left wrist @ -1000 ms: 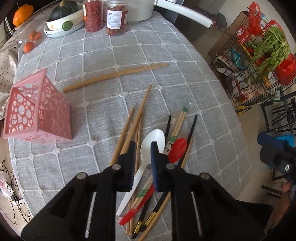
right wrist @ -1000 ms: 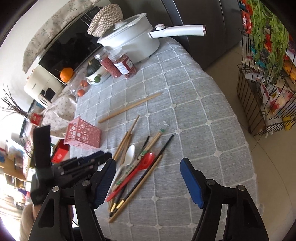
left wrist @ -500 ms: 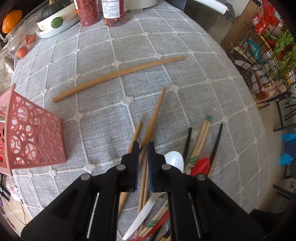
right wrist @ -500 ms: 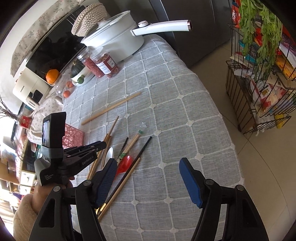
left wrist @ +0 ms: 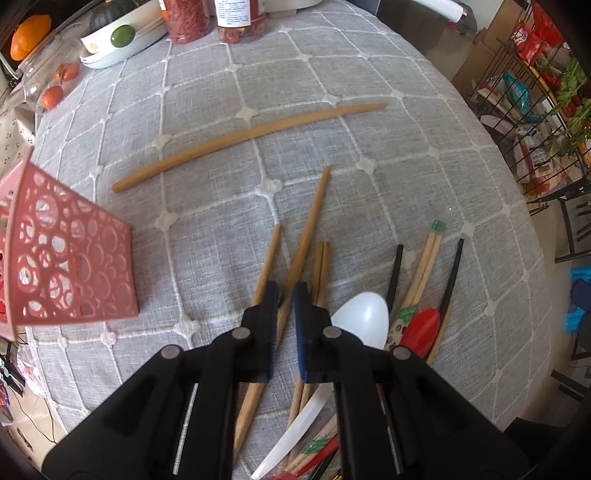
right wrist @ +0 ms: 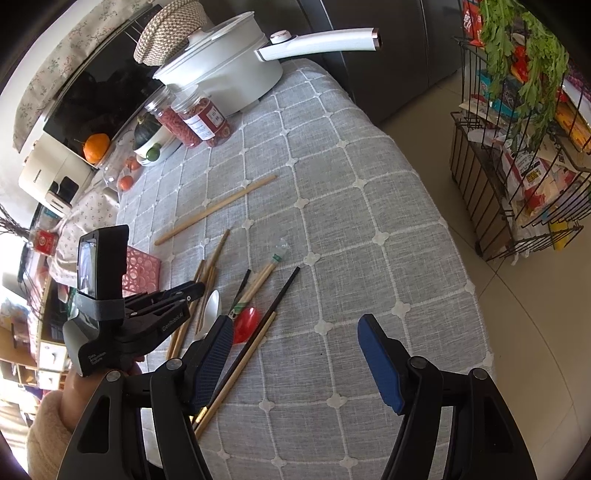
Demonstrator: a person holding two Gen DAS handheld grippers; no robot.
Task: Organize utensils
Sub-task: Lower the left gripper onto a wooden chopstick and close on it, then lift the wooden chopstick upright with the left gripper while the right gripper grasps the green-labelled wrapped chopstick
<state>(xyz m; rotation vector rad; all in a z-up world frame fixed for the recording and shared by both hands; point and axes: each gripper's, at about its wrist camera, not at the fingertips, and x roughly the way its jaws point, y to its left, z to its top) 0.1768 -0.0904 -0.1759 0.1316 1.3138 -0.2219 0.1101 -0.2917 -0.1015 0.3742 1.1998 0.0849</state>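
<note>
A pile of utensils lies on the grey checked tablecloth: several wooden chopsticks [left wrist: 308,225], a white spoon [left wrist: 360,315], a red spoon [left wrist: 419,328] and black chopsticks [left wrist: 452,273]. A long wooden stick [left wrist: 243,138] lies apart, farther back. A pink perforated basket [left wrist: 62,258] lies tipped at the left. My left gripper [left wrist: 285,291] is low over the pile, jaws nearly closed around a wooden chopstick. It also shows in the right wrist view [right wrist: 195,290]. My right gripper [right wrist: 295,332] is wide open and empty above the tablecloth, right of the pile [right wrist: 236,295].
At the table's far end stand a white pot [right wrist: 225,70], two jars [right wrist: 195,118] and a bowl of fruit [left wrist: 118,33]. A wire rack [right wrist: 524,147] with greens and packages stands on the floor to the right. The table edge drops off at right.
My left gripper moved forward and down onto the wooden chopsticks and its jaws narrowed around one. The right gripper stayed open, shifting slightly.
</note>
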